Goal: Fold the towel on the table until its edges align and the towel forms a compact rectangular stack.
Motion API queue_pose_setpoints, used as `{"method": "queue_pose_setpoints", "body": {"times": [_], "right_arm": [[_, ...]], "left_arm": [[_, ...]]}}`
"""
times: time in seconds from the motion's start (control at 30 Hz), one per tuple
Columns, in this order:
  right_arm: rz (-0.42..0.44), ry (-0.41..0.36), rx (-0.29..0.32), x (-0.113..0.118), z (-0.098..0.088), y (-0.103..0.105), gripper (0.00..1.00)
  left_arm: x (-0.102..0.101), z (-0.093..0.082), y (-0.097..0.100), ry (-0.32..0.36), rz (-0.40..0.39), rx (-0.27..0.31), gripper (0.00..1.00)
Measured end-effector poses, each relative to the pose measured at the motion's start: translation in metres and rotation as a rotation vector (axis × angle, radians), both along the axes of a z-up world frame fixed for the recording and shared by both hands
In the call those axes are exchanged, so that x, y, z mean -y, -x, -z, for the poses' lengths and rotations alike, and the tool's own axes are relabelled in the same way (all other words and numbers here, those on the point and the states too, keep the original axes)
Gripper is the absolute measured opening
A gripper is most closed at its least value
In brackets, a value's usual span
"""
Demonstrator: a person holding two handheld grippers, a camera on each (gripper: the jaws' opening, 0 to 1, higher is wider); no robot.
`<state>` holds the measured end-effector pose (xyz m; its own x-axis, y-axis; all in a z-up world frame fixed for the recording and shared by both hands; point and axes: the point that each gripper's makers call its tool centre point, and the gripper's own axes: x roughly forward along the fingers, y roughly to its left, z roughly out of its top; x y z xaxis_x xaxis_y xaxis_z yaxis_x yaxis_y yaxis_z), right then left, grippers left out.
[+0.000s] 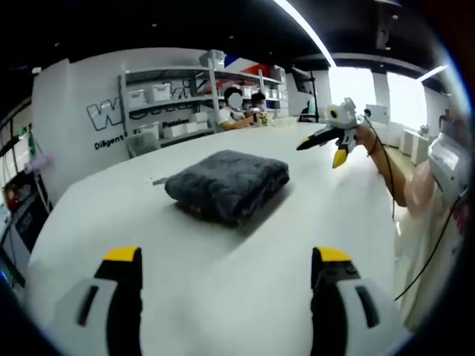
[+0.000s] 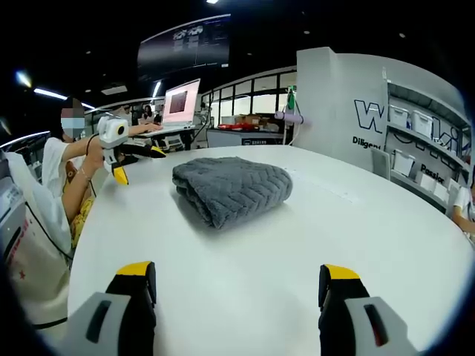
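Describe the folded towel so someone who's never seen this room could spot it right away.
Start at the big round-edged white table that takes up the middle of the room. Near its centre, ahead of both open grippers, lies the towel, folded into a thick, compact stack. It is dark grey with a raised zigzag weave, soft and bulky, the one dark fabric bundle on the pale tabletop.

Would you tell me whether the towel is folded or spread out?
Folded: the grey towel sits as a thick layered stack on the table.

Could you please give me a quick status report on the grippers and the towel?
Left gripper open, right gripper open, both empty. Towel folded into a compact stack on the table. Nothing in the way.
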<state>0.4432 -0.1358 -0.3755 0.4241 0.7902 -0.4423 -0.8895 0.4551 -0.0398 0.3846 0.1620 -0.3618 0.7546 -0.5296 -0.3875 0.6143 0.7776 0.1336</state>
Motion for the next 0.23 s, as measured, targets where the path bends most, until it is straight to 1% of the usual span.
{"method": "queue_pose_setpoints", "body": {"times": [0.23], "right_arm": [[-0.001,-0.002,-0.001,0.0,-0.0003,0.0001,0.95]], "left_arm": [[0.0019,0.0003,0.0018,-0.012,0.011,-0.005,0.99]]}}
